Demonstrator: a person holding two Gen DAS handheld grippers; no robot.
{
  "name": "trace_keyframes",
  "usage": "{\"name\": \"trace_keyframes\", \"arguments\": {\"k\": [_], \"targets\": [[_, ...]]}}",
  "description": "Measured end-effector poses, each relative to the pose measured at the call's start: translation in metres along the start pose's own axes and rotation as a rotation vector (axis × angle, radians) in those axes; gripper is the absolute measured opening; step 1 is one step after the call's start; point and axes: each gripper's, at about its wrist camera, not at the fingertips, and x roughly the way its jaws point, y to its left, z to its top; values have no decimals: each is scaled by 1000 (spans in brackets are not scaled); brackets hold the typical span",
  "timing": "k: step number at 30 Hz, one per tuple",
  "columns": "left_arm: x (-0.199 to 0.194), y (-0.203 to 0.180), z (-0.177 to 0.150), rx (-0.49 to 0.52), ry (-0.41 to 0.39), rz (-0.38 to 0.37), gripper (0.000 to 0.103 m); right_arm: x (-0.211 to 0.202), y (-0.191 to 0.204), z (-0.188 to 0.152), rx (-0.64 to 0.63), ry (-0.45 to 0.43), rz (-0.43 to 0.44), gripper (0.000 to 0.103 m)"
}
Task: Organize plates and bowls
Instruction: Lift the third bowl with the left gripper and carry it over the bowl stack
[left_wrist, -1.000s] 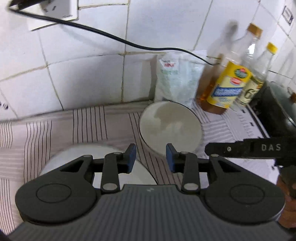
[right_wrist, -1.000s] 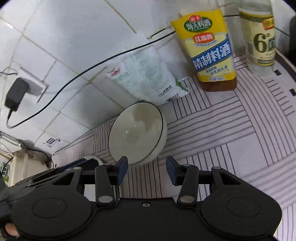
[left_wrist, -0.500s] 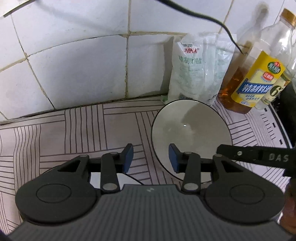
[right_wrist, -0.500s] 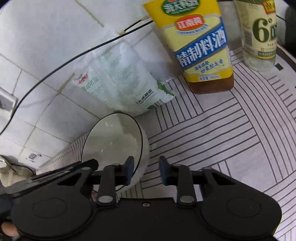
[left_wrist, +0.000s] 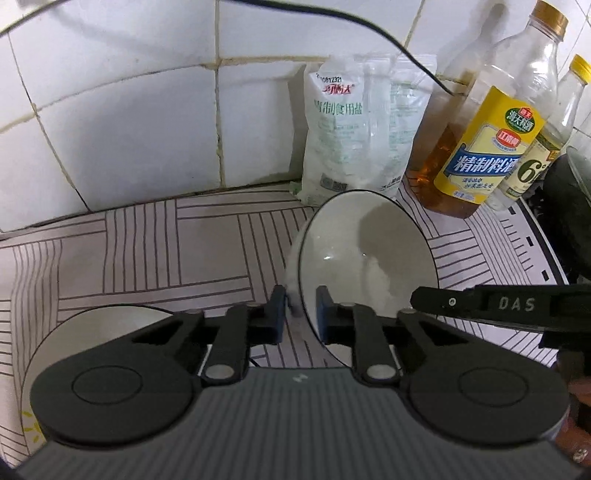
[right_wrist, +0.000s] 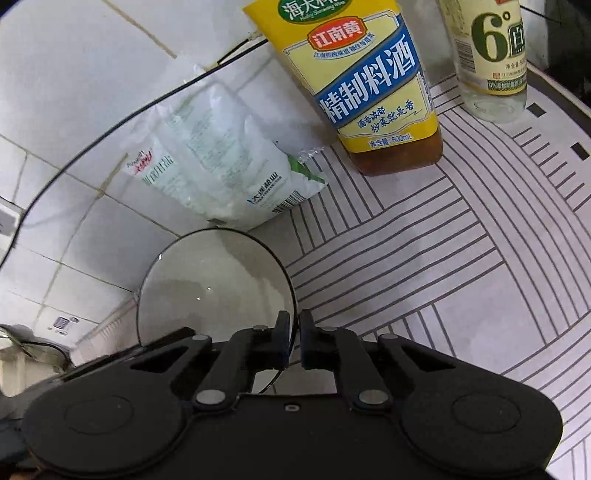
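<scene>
1. Striped counter mat (left_wrist: 155, 251) covers the counter below the white tiled wall (left_wrist: 122, 122). Everything stands on it, so it is the working surface for sorting dishes.
2. Salt bag (left_wrist: 347, 129), cooking wine bottle (left_wrist: 484, 147) and vinegar bottle (right_wrist: 491, 59) stand pushed back against the wall, probably to keep the front free. A black cable (left_wrist: 369, 29) runs across the tiles.
3. White plate (left_wrist: 103, 325) lies flat at the lower left of the left wrist view, mostly hidden by the gripper body. Likely the stacking spot (only a guess).
4. White bowl (left_wrist: 369, 258) sits near the salt bag and looks tilted, its mouth facing the cameras. It is gripped from both sides at the rim.
5. Left gripper (left_wrist: 301, 314) is clamped on the bowl's left rim: one pad outside the wall, one inside. Its jaws have just been closing onto that rim.
6. Right gripper (right_wrist: 294, 341) is pinched on the bowl's right rim, with the dark rim line running between the pads. Its jaws have also just been closing. Two grips presumably steady a slippery glazed bowl for a lift.
7. Hard to tell: whether the bowl's base touches the mat (hidden behind the grippers). The dark pot (left_wrist: 569, 206) at the right edge is cut off.
</scene>
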Motion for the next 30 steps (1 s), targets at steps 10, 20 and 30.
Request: {"name": "trace_keyframes", "arguments": {"k": [10, 20, 30], "targets": [[-36, -7, -9, 2, -9, -2, 15, -35, 5, -14, -25, -40, 64, 9], [-104, -23, -30, 26, -22, -56, 16, -109, 17, -41, -84, -97, 88, 11], [-160, -29, -59, 24, 3, -104, 16, -171, 29, -82, -125, -153, 107, 13]]}}
